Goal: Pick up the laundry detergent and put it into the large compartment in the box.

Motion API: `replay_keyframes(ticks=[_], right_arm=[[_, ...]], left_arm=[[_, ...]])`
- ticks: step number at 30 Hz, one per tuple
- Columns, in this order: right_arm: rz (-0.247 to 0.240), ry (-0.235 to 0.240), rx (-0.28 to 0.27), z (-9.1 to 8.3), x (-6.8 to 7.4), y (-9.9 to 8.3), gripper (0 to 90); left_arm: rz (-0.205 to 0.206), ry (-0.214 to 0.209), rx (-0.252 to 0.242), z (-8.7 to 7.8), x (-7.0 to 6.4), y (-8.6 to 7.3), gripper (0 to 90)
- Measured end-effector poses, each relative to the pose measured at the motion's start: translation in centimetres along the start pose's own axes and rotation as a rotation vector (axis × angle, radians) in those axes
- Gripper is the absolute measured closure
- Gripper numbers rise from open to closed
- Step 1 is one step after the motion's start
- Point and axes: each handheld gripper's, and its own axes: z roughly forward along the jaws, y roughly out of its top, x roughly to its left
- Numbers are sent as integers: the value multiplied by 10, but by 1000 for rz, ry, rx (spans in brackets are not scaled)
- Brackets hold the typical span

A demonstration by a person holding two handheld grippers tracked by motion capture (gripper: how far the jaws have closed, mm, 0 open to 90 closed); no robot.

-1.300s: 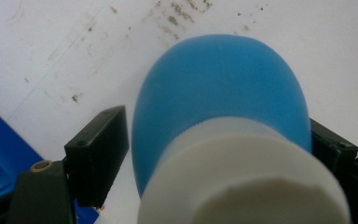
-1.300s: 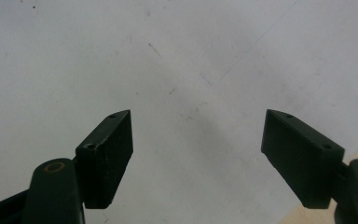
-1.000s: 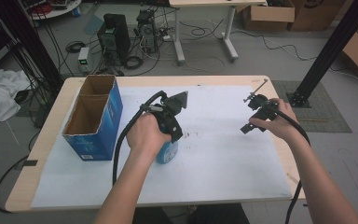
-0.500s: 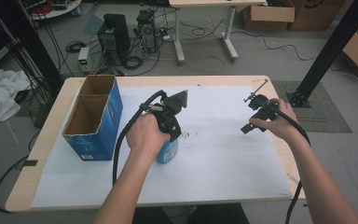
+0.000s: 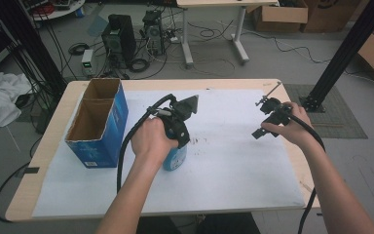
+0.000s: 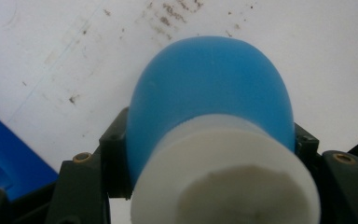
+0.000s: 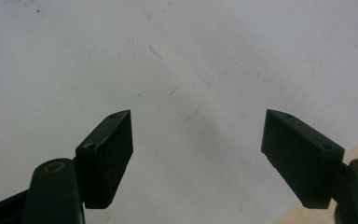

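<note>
No text, label or number can be read anywhere.

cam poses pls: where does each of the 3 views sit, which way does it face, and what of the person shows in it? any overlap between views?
High view: above the person's side, facing forward and down on the table; both forearms, left claw, right claw.
Left gripper view: on the left claw, facing down over the blue bottle; jaws flank it.
Right gripper view: on the right claw, facing white paper; jaws apart.
Shared: bottle and paper in high and left gripper views.
</note>
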Motion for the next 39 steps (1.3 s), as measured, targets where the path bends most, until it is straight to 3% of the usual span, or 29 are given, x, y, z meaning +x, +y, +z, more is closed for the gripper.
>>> replay_keyframes(ticks=[4, 11, 17, 22, 24, 25, 32, 33, 34, 36, 39], right_arm=[[-2, 0, -3, -1, 1, 1, 249], [-9, -6, -8, -6, 2, 4, 250], [-7, -9, -11, -8, 3, 6, 251], [-16, -10, -14, -10, 4, 9, 252], [-13, -11, -14, -10, 5, 11, 253], [-13, -11, -14, -10, 5, 11, 253], [-22, -10, -9, -8, 5, 13, 253], [-19, -10, -5, -7, 5, 12, 253], [-19, -10, -5, -7, 5, 12, 253], [-17, -10, -5, -8, 4, 12, 253], [-16, -10, -8, -8, 3, 11, 253]], left_arm=[[16, 1, 3, -11, 0, 2, 379], [25, -8, -4, -50, 9, 2, 380], [-20, 21, -8, -88, 21, 2, 380], [-108, 28, -28, -119, 37, -1, 380], [-191, 26, -36, -134, 51, -5, 380], [-191, 26, -36, -134, 51, -5, 379], [-357, 39, -57, -160, 85, -24, 380], [-396, 42, -65, -166, 94, -30, 380], [-396, 42, -65, -166, 94, -30, 380], [-453, 45, -77, -175, 106, -41, 380], [-489, 53, -90, -181, 114, -49, 380]])
